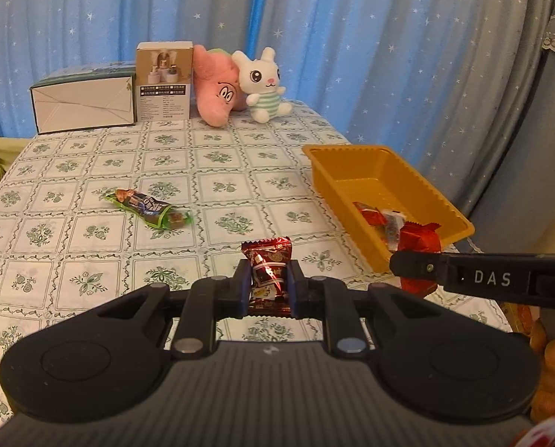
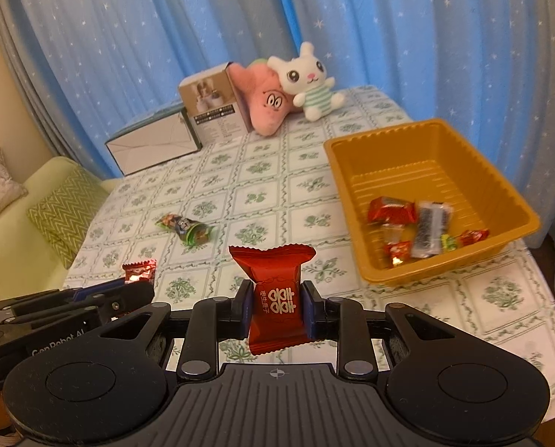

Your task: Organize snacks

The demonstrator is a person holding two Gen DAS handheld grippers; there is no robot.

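My left gripper (image 1: 268,285) pinches a dark red foil candy (image 1: 267,275) between its blue pads, the wrapper upright with its crimped top above the fingers; my right gripper (image 2: 275,307) pinches a bright red candy (image 2: 273,298) printed with a double-happiness sign, also upright, its crimped ends showing above and below the pads; both packets hang clear of the checked tablecloth (image 1: 91,231). The yellow tray (image 2: 389,149) sits on the right side of the table, and several wrapped sweets lie in its near end; my right gripper is near its near left corner. A green-wrapped snack (image 1: 149,210) lies alone on the cloth to the left, well apart from the tray. At the far edge stand a white box (image 1: 83,102), a smaller carton (image 1: 164,82), a pink plush (image 1: 214,89) and a white rabbit plush (image 1: 262,87); blue starred curtains (image 1: 352,37) hang behind.
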